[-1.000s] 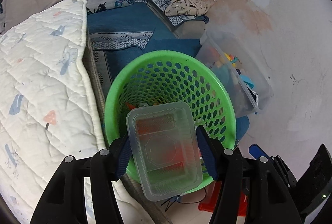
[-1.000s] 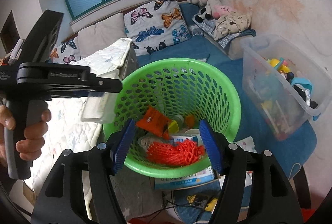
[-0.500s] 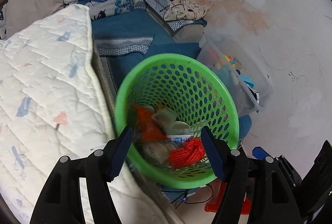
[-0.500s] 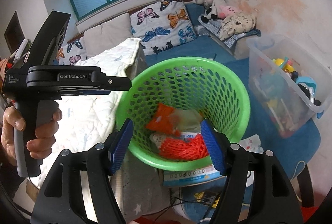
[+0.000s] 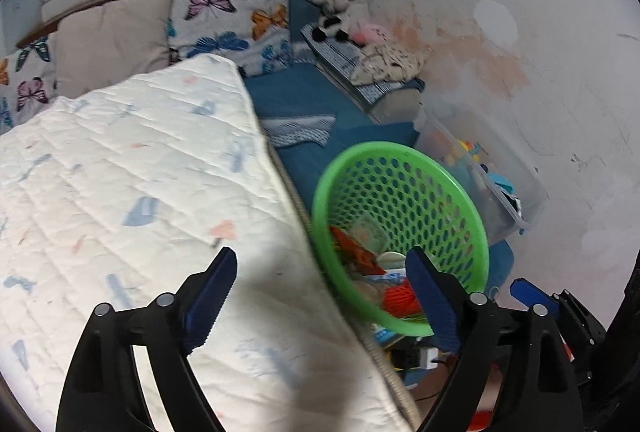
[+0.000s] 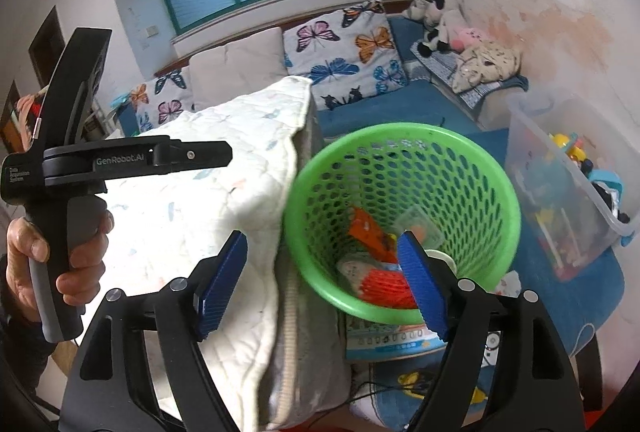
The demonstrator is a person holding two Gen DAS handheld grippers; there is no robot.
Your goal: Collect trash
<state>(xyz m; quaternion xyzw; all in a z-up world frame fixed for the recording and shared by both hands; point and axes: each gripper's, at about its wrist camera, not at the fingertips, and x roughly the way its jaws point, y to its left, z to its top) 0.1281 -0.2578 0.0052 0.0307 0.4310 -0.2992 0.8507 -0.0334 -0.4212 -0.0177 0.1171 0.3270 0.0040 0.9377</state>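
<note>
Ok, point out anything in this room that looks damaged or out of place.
The wall above the clear toy bin is blotched with reddish-orange stains and a pale round patch. The green basket stands upright with the trash inside; nothing has spilled.

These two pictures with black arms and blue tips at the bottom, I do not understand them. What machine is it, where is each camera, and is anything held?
It is no robot. A person holds one hand tool in each hand, and each tool carries a camera that looks forward along its two blue-tipped fingers.

The left wrist view shows the left gripper, open and empty, over a white quilt. The right wrist view shows the right gripper, also open and empty; at its left you see the other tool in the person's hand.

Beside the quilt stands a green basket with trash inside: an orange wrapper, a red net and a clear plastic tray. A clear box of toys stands to its right.
</note>
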